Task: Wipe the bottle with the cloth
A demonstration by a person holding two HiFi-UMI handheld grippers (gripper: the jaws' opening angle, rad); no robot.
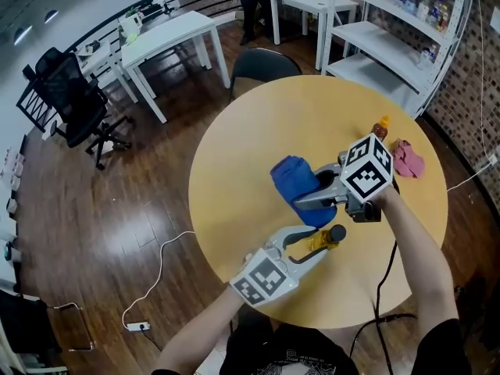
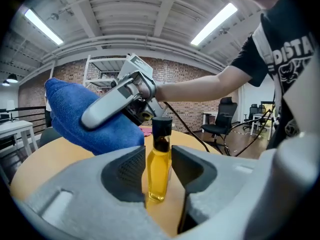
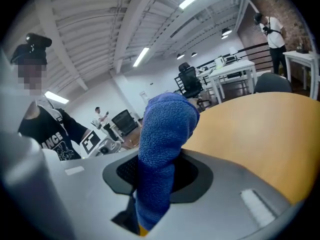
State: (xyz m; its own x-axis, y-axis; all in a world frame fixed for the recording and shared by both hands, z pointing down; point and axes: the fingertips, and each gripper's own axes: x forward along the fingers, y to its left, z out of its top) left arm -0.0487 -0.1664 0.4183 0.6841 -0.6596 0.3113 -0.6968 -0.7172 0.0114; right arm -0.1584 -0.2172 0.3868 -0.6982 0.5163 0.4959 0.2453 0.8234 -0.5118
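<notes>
A small bottle (image 1: pixel 328 238) of yellow liquid with a black cap stands upright on the round wooden table (image 1: pixel 250 139). My left gripper (image 1: pixel 316 245) straddles it, and the bottle (image 2: pixel 159 169) sits between the two pads with only a thin gap on each side. Its base rests on the tabletop. My right gripper (image 1: pixel 303 201) is shut on a blue cloth (image 1: pixel 297 180), which bulges out past the jaws. The cloth (image 2: pixel 85 119) hangs just left of the bottle's cap, close to it. In the right gripper view the cloth (image 3: pixel 162 144) fills the gap between the jaws.
A second bottle (image 1: pixel 380 127) with an orange cap and a pink cloth (image 1: pixel 408 159) lie at the table's far right. A chair (image 1: pixel 262 65) stands behind the table. White tables, shelves and a black office chair (image 1: pixel 74 100) stand farther off.
</notes>
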